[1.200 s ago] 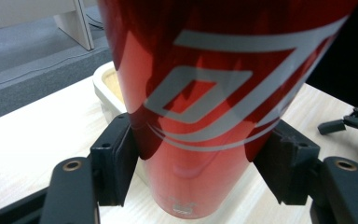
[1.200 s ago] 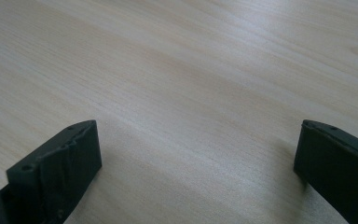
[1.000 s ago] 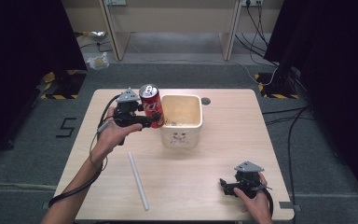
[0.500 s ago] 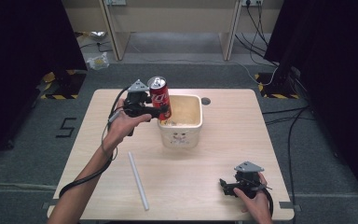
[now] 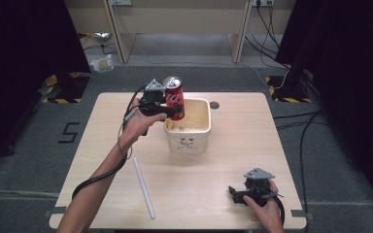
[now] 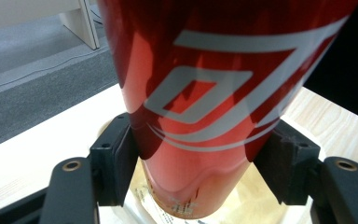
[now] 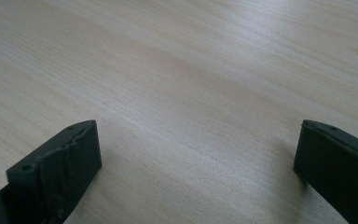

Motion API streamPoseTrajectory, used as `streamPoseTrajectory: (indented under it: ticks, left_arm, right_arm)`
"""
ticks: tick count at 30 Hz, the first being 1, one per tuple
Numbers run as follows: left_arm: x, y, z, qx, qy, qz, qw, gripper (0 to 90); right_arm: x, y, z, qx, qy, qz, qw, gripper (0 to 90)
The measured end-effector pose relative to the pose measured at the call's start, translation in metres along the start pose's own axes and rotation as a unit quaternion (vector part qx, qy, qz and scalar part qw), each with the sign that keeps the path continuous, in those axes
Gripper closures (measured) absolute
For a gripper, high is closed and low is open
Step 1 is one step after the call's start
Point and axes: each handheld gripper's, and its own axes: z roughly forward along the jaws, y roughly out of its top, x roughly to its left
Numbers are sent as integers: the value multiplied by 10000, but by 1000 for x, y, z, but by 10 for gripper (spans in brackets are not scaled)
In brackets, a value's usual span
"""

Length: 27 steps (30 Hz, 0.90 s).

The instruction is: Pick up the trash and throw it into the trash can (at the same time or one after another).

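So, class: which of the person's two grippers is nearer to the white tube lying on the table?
Right, though it's close. The right gripper rests low on the table to the white tube's right; the left gripper is raised beyond it, holding the red can.

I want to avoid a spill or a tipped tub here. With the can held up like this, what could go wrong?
1. The left gripper holds the red can low on its body, top-heavy above the fingers; it could tilt or slip.
2. The can hangs over the white tub's near-left rim; lowered off-centre, it might clip the rim and shove the tub.
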Motion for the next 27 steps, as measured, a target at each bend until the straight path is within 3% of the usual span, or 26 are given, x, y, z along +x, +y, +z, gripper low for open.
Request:
streamPoseTrajectory:
  ticks: [16, 27]
  left_arm:
    - [15, -1, 28, 172, 277, -45, 9995, 337]
    - [23, -7, 38, 204, 337, -109, 9992, 336]
  right_arm:
    - [0, 0, 0, -5, 16, -6, 10000, 8]
    - [0, 0, 0, 6, 24, -18, 10000, 7]
